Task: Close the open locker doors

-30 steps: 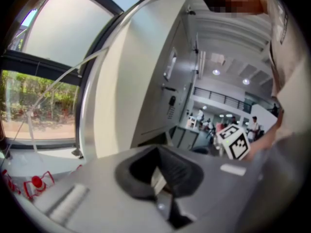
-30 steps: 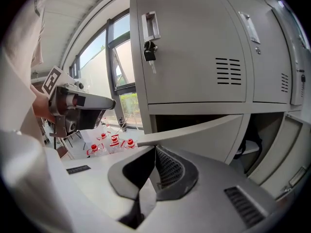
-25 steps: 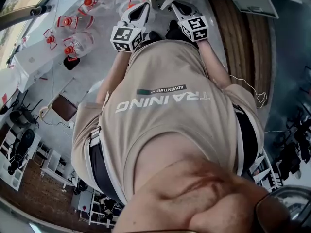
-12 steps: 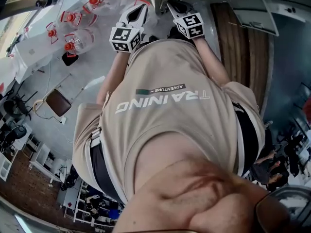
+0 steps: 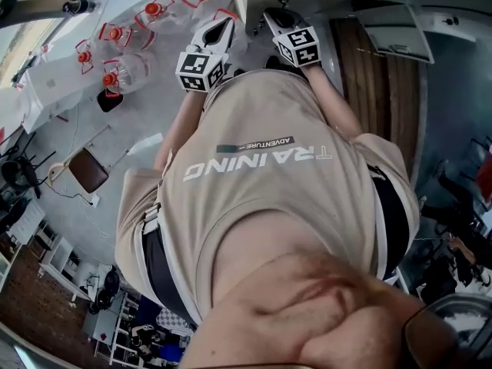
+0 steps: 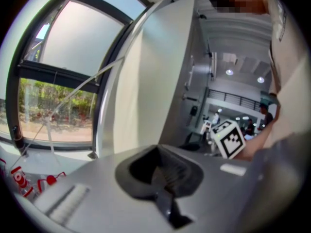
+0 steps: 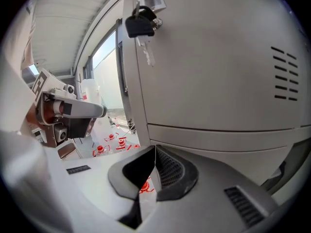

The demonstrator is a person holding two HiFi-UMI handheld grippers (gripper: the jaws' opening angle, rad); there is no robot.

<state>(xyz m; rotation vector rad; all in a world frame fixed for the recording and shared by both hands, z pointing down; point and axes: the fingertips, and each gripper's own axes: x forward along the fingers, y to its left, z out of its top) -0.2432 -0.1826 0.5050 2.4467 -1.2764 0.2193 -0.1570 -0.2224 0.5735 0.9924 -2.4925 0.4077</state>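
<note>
Two grippers up at open locker door [image 7: 218, 57], door's vertical free edge between them. Right gripper [image 7: 155, 152] nearer: keyed outer face straight ahead and to right of jaws, key bunch [image 7: 141, 25] high above, long axis upright. Left gripper [image 6: 158, 152] past the edge, facing window [image 6: 73, 57]. Both jaws tips together, gripping nothing. Judgement: right gripper pushes flat on face; hinge side not seen.

We look down over a beige T-shirt [image 5: 261, 183].
We hold the left gripper [image 5: 218, 31] and right gripper [image 5: 275, 18] side by side beyond it; red-capped clear jugs [image 5: 127, 71] stand at upper left.
</note>
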